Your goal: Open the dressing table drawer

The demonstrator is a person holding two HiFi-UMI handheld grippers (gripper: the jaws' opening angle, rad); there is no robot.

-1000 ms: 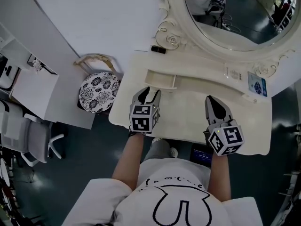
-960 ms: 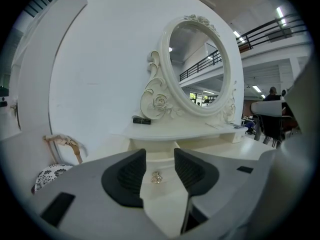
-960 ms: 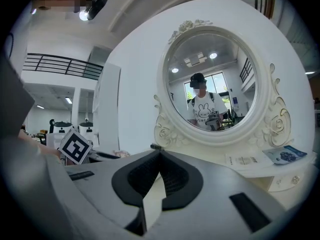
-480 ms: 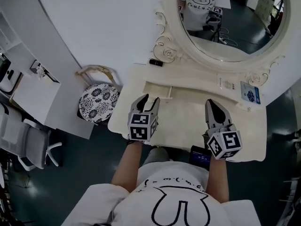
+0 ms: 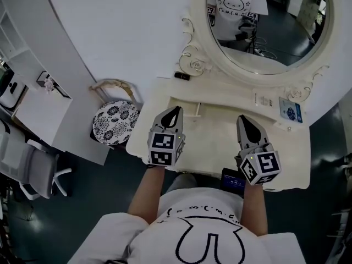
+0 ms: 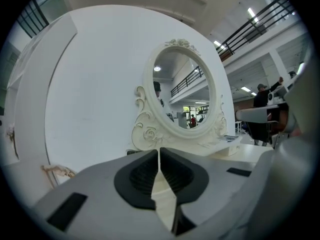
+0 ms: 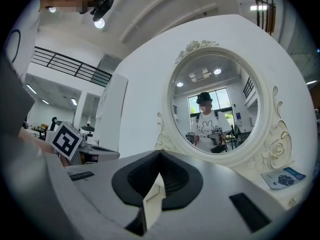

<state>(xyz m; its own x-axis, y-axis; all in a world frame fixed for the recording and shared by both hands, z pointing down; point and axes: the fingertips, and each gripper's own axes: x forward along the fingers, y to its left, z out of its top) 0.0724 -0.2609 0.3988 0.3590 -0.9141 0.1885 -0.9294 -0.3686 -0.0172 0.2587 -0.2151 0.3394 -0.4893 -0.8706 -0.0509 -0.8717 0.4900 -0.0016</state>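
Left gripper (image 5: 176,112), jaws just closed on nothing, and right gripper (image 5: 242,121), jaws shut and empty, above the counter (image 5: 220,136); mirror (image 5: 264,32) at far side.

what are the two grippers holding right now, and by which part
Nothing. The left gripper has just closed its jaws with nothing between them; the right gripper is shut and empty too.

The left gripper (image 5: 175,110) has just closed its jaws, with nothing between them; a second ago they gaped wide by the drawer (image 5: 186,106).
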